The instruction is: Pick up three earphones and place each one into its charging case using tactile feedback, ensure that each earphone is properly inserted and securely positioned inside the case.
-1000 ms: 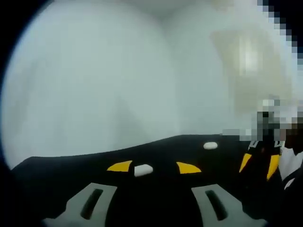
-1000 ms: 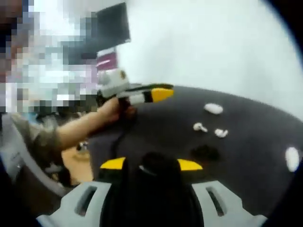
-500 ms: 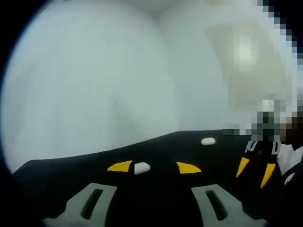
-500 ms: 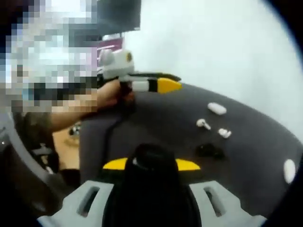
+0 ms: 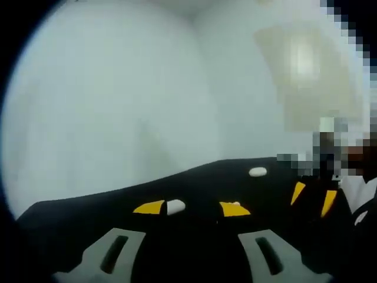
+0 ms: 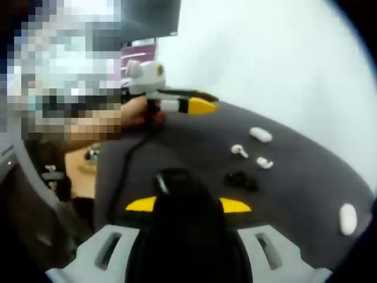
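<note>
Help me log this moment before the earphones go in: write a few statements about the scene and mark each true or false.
1. The right gripper is shut on a black rounded object. True.
2. Two small white earphones lie on the dark table. True.
3. The left gripper grips a white earphone. False: its jaws stand apart with nothing clamped; a white oval piece lies on the table by one jaw tip.
4. The tabletop is white. False: it is dark; the wall behind it is white.
5. A person's hand holds the left gripper above the table's far edge. True.
</note>
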### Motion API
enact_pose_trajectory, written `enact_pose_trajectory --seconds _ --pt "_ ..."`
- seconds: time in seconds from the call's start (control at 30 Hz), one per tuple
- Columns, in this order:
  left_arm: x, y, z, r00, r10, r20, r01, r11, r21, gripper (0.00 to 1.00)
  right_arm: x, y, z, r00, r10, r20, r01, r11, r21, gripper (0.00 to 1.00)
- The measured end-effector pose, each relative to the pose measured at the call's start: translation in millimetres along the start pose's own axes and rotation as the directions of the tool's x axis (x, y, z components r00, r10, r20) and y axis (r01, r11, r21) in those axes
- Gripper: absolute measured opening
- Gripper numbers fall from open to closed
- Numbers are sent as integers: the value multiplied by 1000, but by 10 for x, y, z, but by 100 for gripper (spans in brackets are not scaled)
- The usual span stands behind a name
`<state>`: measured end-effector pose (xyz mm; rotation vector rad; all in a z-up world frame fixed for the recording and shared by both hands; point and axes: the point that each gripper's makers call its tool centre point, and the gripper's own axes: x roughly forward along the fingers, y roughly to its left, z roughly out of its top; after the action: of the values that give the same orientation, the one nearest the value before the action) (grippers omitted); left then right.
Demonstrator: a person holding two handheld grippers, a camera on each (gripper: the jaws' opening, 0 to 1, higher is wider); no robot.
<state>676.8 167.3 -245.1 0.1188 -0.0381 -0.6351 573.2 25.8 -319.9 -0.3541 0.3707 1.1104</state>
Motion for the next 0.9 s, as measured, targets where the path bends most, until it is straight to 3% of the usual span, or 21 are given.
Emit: enact_pose_trajectory --seconds 0.27,0.37,0.43,0.53,0.6,0.63,0.7,0.73,0.8,0.9 --pt "4 0 -32 1000 0 -13 0 1000 4 32 -63 -405 -94 997 -77 23 75 994 74 37" --pt "5 17 -38 1000 5 -15 -5 1000 7 32 -71 -679 -116 983 -165 79 156 981 112 37" --pt "-1 24 -40 1000 8 -15 -8 1000 6 32 -96 -733 -124 981 -168 94 152 976 153 33" --pt "-4 27 -39 1000 7 -15 -7 1000 6 32 -141 -577 19 982 -80 170 28 957 288 32" --pt "3 17 -37 1000 3 -14 -3 1000 8 32 -176 -427 182 967 -5 256 -105 905 411 32" --pt "8 7 -39 1000 0 -15 0 1000 13 32 -170 -345 202 967 32 254 -140 897 419 32" --pt "13 -4 -55 1000 -2 -25 3 1000 22 32 -127 -297 193 978 10 210 -87 929 360 33" --pt "14 1 -63 1000 1 -29 0 1000 28 32 -102 -306 197 981 -37 190 -26 948 317 33" --pt "10 12 -75 999 5 -34 -4 1000 27 32 -51 -233 202 985 -59 159 9 955 296 34" --pt "6 25 -73 999 9 -32 -8 1000 22 32 44 -53 264 988 -35 152 -10 959 284 42"
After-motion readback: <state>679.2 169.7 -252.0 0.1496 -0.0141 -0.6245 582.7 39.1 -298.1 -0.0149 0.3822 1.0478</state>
